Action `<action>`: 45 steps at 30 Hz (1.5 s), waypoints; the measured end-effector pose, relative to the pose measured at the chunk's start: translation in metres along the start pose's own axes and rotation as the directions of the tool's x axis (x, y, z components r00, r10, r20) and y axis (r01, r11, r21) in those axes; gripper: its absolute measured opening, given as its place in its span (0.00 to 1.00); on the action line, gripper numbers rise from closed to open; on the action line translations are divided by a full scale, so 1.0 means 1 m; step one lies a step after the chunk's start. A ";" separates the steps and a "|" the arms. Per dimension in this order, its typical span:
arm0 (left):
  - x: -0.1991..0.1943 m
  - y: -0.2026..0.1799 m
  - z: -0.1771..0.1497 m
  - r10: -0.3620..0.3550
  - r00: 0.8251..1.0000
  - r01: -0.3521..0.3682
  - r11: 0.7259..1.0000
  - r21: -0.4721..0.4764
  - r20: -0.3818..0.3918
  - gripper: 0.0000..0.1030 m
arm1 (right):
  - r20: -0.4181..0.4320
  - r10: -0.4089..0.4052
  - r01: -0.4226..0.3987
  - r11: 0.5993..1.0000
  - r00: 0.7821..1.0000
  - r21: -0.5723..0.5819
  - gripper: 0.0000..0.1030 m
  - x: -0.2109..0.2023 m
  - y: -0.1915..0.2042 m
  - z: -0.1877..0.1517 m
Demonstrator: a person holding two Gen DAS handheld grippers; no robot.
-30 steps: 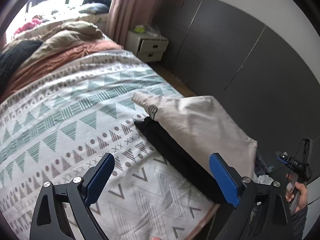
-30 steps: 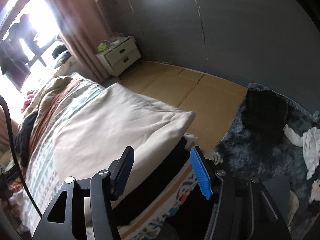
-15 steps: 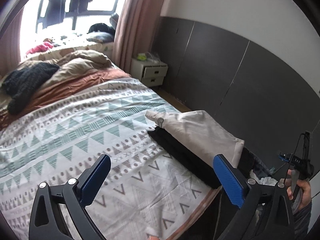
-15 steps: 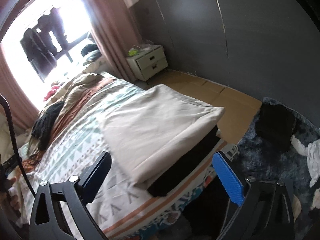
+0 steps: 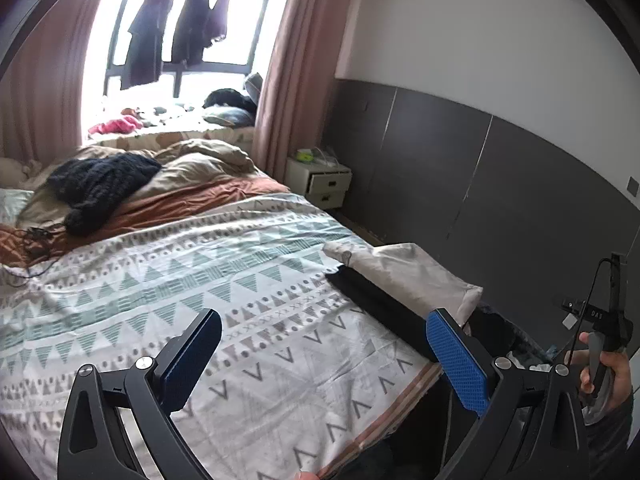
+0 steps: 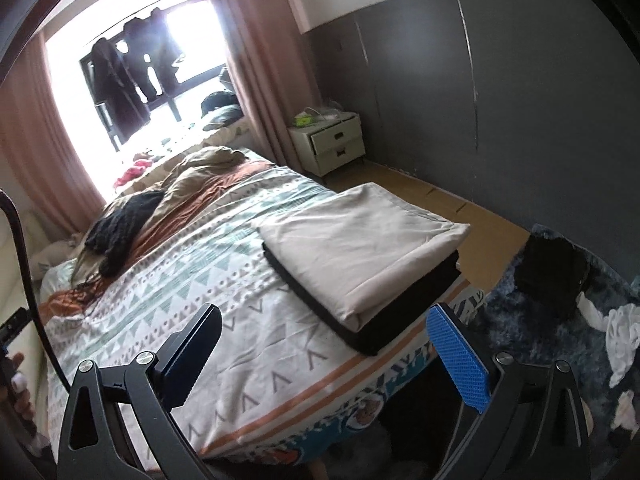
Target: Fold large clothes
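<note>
A folded beige garment lies flat on a folded black garment, stacked at the near right corner of the patterned bedspread. From the left wrist view the beige garment and the black one sit at the bed's right edge. My right gripper hangs wide open above the bed's near edge, short of the stack, nothing between its fingers. My left gripper is also open and empty over the bedspread, left of the stack.
A black knit garment and rumpled brown and beige bedding lie at the far end of the bed. A white nightstand stands by the curtain. Dark and white clothes lie on a shaggy blue rug. A hand holds the other gripper's handle.
Both grippers have pulled back and risen away from the folded stack, so more of the room shows. The right gripper's jaws have spread wider. The stack lies still on the bed.
</note>
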State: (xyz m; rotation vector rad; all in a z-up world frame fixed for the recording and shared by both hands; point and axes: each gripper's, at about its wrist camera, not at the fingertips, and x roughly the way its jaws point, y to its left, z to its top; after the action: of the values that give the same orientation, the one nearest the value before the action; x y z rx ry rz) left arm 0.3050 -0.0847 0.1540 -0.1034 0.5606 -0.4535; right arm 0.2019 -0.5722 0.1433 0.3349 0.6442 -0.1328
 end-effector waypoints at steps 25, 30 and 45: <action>-0.174 0.028 -0.125 0.192 0.972 -0.194 0.981 0.002 0.136 1.00 | 0.153 0.075 -0.055 0.990 0.985 -0.130 1.00 -0.119 0.096 -0.128; -0.193 0.024 -0.150 0.214 0.961 -0.218 0.976 0.005 0.175 1.00 | 0.193 0.076 -0.047 0.988 0.978 -0.147 1.00 -0.132 0.107 -0.157; -0.204 0.031 -0.202 0.288 0.949 -0.279 0.957 -0.081 0.129 1.00 | 0.149 0.069 -0.049 0.990 0.986 -0.135 1.00 -0.111 0.111 -0.223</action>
State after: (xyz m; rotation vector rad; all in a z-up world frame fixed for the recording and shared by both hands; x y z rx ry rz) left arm 0.0560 0.0390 0.0762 -0.1104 0.4430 -0.1464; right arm 0.0129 -0.3888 0.0733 0.2142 0.4875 -0.0582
